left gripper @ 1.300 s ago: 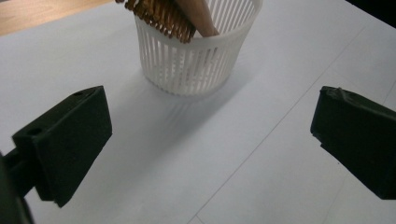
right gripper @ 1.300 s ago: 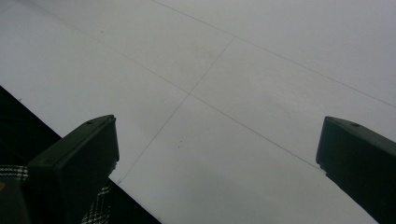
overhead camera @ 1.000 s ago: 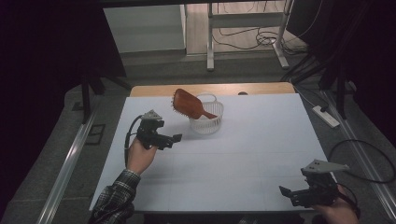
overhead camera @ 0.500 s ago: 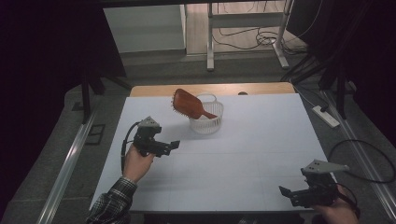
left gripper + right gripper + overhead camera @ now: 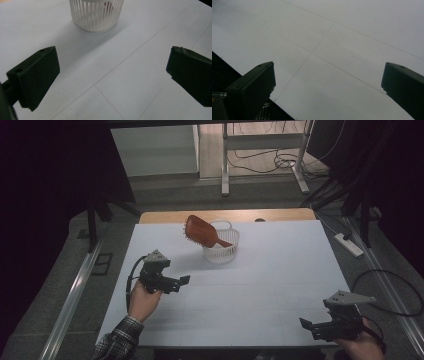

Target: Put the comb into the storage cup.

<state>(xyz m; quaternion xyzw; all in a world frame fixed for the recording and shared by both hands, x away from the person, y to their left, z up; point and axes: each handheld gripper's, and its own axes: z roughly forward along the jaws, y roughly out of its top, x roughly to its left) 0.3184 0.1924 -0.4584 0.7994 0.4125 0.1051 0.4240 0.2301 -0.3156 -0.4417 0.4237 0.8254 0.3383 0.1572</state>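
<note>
A brown wooden hairbrush [image 5: 203, 232] leans in a white slatted cup [image 5: 221, 247] at the back middle of the white table; its handle rests inside and its head sticks out to the upper left. The cup [image 5: 96, 13] also stands ahead in the left gripper view. My left gripper [image 5: 181, 281] hovers open at the table's left, well short of the cup, with nothing between its jaws [image 5: 113, 75]. My right gripper [image 5: 306, 324] is open and empty near the front right corner, over bare table [image 5: 329, 82].
The white table top [image 5: 270, 280] has faint seam lines. A wooden strip [image 5: 165, 216] runs along its far edge. A white power strip [image 5: 349, 244] lies on the floor at right, and metal stand legs [image 5: 225, 160] rise beyond the table.
My left gripper has drawn back toward the front left, away from the cup. The right gripper has stayed put.
</note>
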